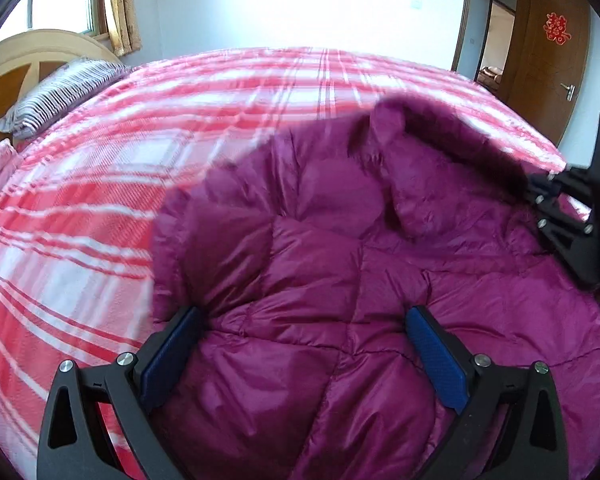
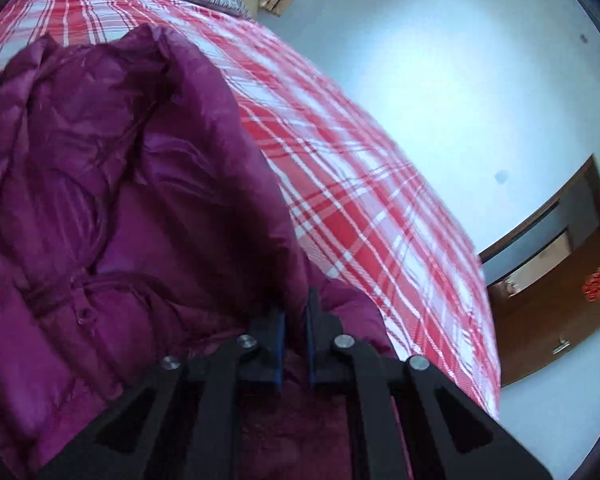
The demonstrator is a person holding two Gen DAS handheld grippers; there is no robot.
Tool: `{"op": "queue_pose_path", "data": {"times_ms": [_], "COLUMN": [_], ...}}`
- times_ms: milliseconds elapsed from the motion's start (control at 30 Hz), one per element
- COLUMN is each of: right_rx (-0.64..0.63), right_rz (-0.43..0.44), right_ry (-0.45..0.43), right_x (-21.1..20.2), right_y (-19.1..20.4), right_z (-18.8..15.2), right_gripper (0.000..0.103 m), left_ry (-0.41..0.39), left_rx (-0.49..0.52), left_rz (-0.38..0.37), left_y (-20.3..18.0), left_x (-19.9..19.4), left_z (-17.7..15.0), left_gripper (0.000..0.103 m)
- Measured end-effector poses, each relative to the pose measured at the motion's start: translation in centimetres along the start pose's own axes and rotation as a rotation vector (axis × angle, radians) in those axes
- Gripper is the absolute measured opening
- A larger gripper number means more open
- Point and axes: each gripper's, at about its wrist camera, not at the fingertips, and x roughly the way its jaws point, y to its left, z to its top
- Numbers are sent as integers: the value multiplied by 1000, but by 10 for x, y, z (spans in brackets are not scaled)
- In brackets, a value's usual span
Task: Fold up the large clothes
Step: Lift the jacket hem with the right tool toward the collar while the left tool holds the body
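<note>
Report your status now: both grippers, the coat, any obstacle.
Left gripper open above the purple coat. Right gripper shut on coat fabric. Coat lies on plaid bedsheet. No obstacle seen.
</note>
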Motion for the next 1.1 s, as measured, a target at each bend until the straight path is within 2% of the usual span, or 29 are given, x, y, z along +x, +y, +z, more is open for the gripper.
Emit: {"op": "queue_pose_path", "data": {"times_ms": [67, 167, 267, 333, 467, 567, 733, 767, 800, 833, 867, 1000, 1100], "right_rx": [18, 35, 31, 34, 42, 51, 75, 74, 73, 73, 74, 79, 81], "right_rz": [-16, -8, -7, -5, -5, 5, 28, 27, 26, 25, 26, 30, 34], "right_ry": [-18, -25, -30, -31, -32, -32, -34, -34, -33, -34, -34, -29, -25], "right_x": [-1, 0, 2, 1, 2, 4, 6, 7, 7, 7, 7, 9, 10], "right_y": [-2, -6, -6, -5, -3, -3, -9, -9, -8, -8, -9, -9, -11], "right_z": [-1, -2, -3, -4, -7, -9, -12, -12, -12, -12, -12, -12, -12], "right_gripper": [10, 10, 10, 10, 10, 10, 10, 10, 10, 10, 10, 10, 10], "left_ry": [-76, -170, -174, -113, 17, 28, 127, 150, 182, 214, 225, 180, 66], "left_rx": [12, -32, -70, -57, -4, 18, -132, -114, -88, -68, -61, -5, 60], "left_rz": [5, -21, -59, -80, -107, -75, -115, -67, 15, 57, 57, 95, 79], "left_y": [1, 3, -4, -11, -30, -38, -29, -32, -35, -36, -36, -43, -55], "left_x": [-25, -54, -42, -19, 17, 30, 50, 54, 62, 69, 71, 47, 5], "left_z": [19, 66, 123, 141, 125, 106, 82, 76, 70, 64, 62, 69, 83], "left_gripper": [102, 102, 102, 102, 102, 102, 101, 101, 101, 101, 101, 101, 101]}}
